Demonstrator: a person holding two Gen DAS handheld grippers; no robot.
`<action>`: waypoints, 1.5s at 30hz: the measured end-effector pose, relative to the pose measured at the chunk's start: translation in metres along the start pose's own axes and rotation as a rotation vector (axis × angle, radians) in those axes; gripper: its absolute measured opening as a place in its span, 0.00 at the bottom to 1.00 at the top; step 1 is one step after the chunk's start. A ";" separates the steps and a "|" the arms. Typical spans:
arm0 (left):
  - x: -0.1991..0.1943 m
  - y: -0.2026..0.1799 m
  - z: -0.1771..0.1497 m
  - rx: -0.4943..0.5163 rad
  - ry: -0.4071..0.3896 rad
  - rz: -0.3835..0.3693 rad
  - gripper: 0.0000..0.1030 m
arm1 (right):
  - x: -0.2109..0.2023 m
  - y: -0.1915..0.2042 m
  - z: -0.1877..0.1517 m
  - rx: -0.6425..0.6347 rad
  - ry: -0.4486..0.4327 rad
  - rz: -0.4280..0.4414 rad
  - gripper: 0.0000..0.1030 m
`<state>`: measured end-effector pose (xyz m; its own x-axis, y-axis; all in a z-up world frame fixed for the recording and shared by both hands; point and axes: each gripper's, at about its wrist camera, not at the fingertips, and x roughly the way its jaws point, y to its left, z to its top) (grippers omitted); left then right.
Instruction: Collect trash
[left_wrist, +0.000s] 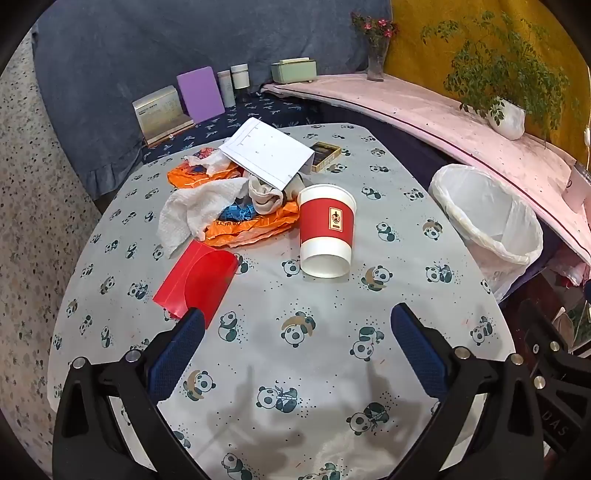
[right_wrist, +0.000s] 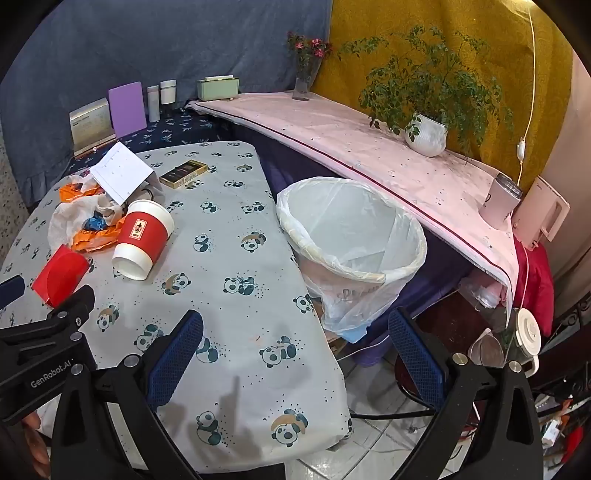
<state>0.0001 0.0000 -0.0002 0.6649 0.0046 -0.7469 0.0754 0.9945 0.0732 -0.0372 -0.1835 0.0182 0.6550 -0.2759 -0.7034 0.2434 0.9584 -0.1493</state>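
A red and white paper cup (left_wrist: 325, 230) stands upside down on the panda-print table (left_wrist: 295, 369); it also shows in the right wrist view (right_wrist: 142, 238). Behind it lies a pile: an orange plastic bag (left_wrist: 251, 225), a white paper towel (left_wrist: 192, 214), a white sheet of paper (left_wrist: 269, 153) and a blue wrapper (left_wrist: 236, 213). A red carton (left_wrist: 195, 280) lies at the left. My left gripper (left_wrist: 297, 325) is open and empty, above the table in front of the cup. My right gripper (right_wrist: 295, 328) is open and empty, over the table's right edge near the lined trash bin (right_wrist: 351, 236).
The bin (left_wrist: 487, 221) stands beside the table's right edge. A small dark box (left_wrist: 324, 155) lies at the table's far side. A pink-covered shelf (right_wrist: 369, 147) holds a potted plant (right_wrist: 426, 134), a flower vase (right_wrist: 302, 86) and a green box (right_wrist: 218, 88).
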 end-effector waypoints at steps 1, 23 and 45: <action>0.000 0.000 0.000 0.005 0.004 0.000 0.93 | 0.000 0.000 0.000 -0.001 0.002 0.000 0.93; -0.006 0.000 0.002 -0.006 -0.017 -0.017 0.93 | -0.004 0.000 0.001 -0.002 -0.011 -0.005 0.93; -0.010 -0.004 0.001 0.005 -0.028 -0.025 0.93 | -0.006 -0.004 0.001 0.006 -0.016 -0.011 0.93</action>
<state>-0.0061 -0.0042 0.0079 0.6834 -0.0237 -0.7297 0.0961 0.9937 0.0577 -0.0415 -0.1859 0.0242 0.6639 -0.2879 -0.6902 0.2548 0.9548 -0.1532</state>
